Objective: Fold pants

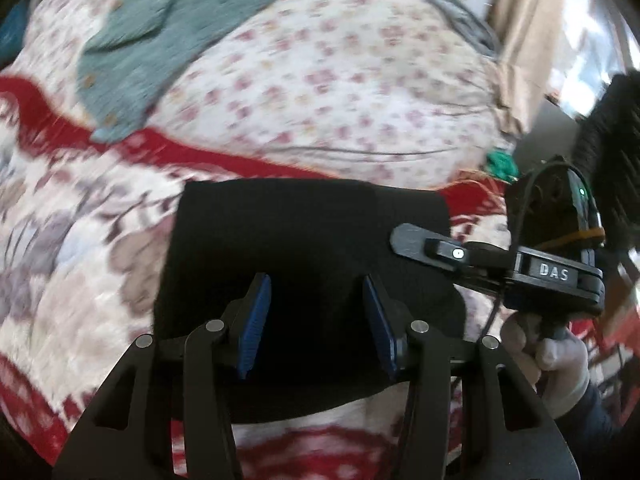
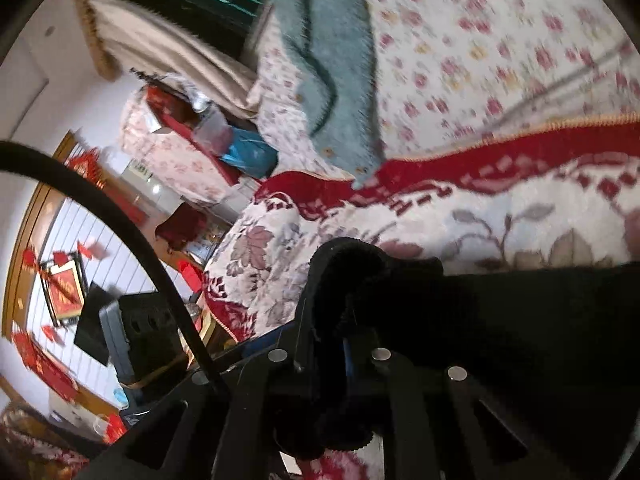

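Note:
The black pants (image 1: 304, 240) lie folded into a compact rectangle on the floral bedspread (image 1: 80, 248). My left gripper (image 1: 316, 320) is open, its blue-padded fingers (image 1: 256, 320) spread just above the near part of the pants, holding nothing. The right gripper shows at the right of the left wrist view (image 1: 420, 244), reaching over the pants' right edge. In the right wrist view the right gripper (image 2: 344, 320) is shut on a bunched fold of the black pants (image 2: 520, 320), which cover its fingertips.
A teal knitted garment (image 1: 160, 40) lies further back on the floral sheet (image 1: 340, 80). A red-bordered blanket edge (image 1: 200, 152) crosses the bed. The bed's edge drops off at the left of the right wrist view, with furniture (image 2: 132, 320) and a cable (image 2: 120, 220) beyond.

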`<state>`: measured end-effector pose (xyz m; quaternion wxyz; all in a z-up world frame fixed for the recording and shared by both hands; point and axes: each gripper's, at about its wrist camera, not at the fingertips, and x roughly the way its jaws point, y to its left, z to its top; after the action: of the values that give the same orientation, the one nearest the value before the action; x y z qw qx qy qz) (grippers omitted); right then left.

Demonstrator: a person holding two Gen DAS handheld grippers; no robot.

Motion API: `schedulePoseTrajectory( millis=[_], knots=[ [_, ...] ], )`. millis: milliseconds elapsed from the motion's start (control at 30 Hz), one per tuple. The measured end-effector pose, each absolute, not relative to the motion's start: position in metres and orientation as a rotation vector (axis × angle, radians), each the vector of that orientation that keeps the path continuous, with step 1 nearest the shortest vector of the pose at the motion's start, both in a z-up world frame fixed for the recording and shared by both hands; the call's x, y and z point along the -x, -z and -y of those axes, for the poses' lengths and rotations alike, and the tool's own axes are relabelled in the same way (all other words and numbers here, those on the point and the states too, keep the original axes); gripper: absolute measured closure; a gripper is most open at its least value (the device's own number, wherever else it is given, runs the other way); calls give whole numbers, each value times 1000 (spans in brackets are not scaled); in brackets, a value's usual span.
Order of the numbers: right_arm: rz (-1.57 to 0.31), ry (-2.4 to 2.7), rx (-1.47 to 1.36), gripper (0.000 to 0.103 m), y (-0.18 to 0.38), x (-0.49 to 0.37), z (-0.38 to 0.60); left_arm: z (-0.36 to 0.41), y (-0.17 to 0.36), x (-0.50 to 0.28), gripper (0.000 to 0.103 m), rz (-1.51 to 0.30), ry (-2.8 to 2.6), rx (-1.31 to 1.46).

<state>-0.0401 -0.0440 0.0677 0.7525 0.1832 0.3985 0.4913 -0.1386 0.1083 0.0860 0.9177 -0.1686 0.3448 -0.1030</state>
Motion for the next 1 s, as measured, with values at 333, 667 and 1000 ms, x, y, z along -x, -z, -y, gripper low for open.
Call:
schedulePoseTrajectory(
  millis=[333, 667, 1000],
  knots=[
    [-888, -817, -360, 94, -65, 25, 140, -80, -95, 131, 57, -700, 236, 291],
    [-902, -603, -171, 77, -43, 13, 130, -82, -61, 117, 57, -798, 181, 288],
    [-795, -687, -72, 72, -80, 70, 115, -87, -69, 111, 57, -779, 113, 272]
  ],
)
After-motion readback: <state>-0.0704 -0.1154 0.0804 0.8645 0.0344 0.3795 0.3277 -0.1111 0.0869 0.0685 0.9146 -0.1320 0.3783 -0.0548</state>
